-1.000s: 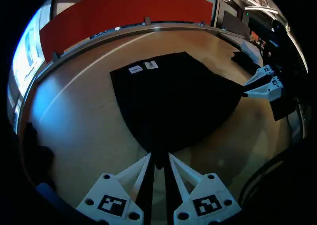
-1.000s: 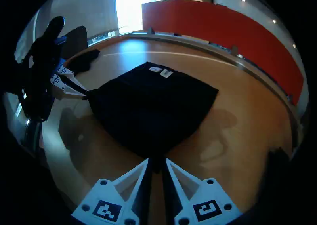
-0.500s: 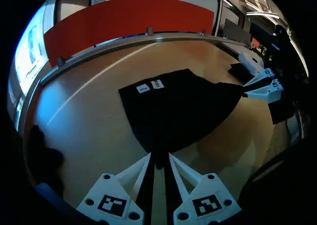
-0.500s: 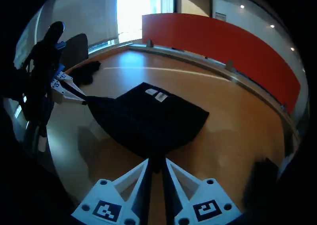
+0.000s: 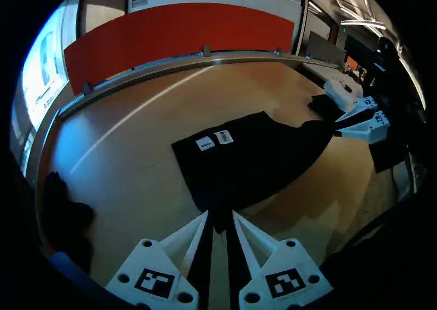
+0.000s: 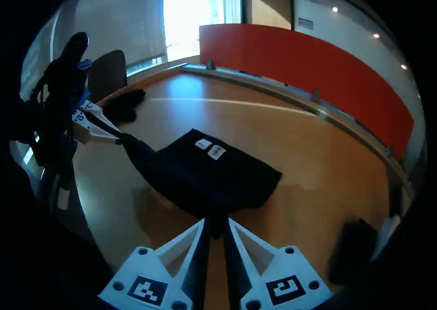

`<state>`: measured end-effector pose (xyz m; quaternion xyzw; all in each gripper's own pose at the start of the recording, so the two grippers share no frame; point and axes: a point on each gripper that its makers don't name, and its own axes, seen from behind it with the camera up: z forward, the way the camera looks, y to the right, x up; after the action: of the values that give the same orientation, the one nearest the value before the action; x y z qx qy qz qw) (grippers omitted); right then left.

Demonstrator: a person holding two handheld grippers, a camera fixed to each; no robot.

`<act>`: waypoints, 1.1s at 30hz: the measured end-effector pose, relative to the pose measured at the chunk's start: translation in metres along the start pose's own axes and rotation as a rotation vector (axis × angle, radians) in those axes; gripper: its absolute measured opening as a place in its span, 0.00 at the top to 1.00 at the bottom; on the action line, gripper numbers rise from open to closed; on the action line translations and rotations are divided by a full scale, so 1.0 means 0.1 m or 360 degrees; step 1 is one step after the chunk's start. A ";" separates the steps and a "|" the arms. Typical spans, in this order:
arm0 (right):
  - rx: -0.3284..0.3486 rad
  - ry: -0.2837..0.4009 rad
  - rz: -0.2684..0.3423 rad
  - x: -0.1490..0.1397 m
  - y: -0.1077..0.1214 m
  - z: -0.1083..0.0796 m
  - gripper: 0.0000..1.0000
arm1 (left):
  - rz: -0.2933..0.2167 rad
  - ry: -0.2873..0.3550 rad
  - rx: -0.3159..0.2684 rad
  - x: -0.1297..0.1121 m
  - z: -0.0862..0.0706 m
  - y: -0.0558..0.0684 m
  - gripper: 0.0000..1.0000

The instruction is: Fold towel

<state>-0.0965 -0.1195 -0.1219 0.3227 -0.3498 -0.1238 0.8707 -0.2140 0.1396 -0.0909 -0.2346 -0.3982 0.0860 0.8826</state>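
Slippage is our main worry: we hold the dark towel (image 5: 246, 157) by two corners, the left gripper (image 5: 220, 222) with its jaws closed on one corner and the right gripper (image 6: 216, 228) with its jaws closed on the other. Each bite looks to us like a thin pinch of cloth right at the tips, so a sharp tug could pull a corner free. The cloth drapes down from both raised corners to the table (image 5: 125, 162), while the part of the towel nearer the red panel (image 5: 180, 31) lies flat on the wood with its two white tags (image 5: 214, 139) facing up. If we carry the raised corners toward the red panel too low or too fast, we judge that the flat part could drag along and bunch, and the fold would come out crooked. If one hand runs ahead of the other, the carried edge would land askew to the edge on the red panel's side. Slack between the grippers could also tuck under itself and leave a wrinkle inside the fold. A dark heap of cloth (image 6: 124, 103) lies on the table near the left gripper, and a wide swing there could snag it.
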 end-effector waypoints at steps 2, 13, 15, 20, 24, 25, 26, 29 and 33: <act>0.0005 -0.0003 -0.0001 0.01 -0.02 -0.03 0.85 | -0.0006 0.0005 -0.0002 0.02 -0.04 0.01 0.85; 0.0021 -0.0005 -0.0028 0.09 -0.10 -0.20 0.85 | 0.0006 0.0023 -0.0003 0.11 -0.22 0.03 0.85; 0.0023 -0.0005 -0.0030 0.10 -0.11 -0.22 0.85 | 0.0009 0.0027 -0.0003 0.12 -0.24 0.03 0.85; 0.0026 -0.0003 -0.0026 0.10 -0.14 -0.22 0.85 | 0.0011 0.0029 0.0001 0.12 -0.26 0.03 0.85; 0.0026 -0.0003 -0.0023 0.10 -0.15 -0.22 0.85 | 0.0014 0.0033 -0.0002 0.13 -0.27 0.04 0.85; 0.0026 -0.0007 -0.0025 0.09 -0.15 -0.22 0.85 | 0.0015 0.0032 -0.0004 0.13 -0.27 0.04 0.85; 0.0025 -0.0011 -0.0027 0.08 -0.15 -0.22 0.85 | 0.0015 0.0032 -0.0006 0.13 -0.27 0.04 0.85; 0.0026 -0.0030 -0.0035 0.04 -0.15 -0.21 0.85 | 0.0019 0.0028 -0.0007 0.11 -0.26 0.03 0.85; 0.0022 -0.0056 -0.0041 -0.01 -0.15 -0.17 0.85 | 0.0020 0.0024 -0.0007 0.10 -0.21 0.03 0.85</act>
<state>-0.0856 -0.1224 -0.1413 0.3309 -0.3618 -0.1382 0.8605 -0.1911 0.1384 -0.0977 -0.2398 -0.3902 0.0887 0.8845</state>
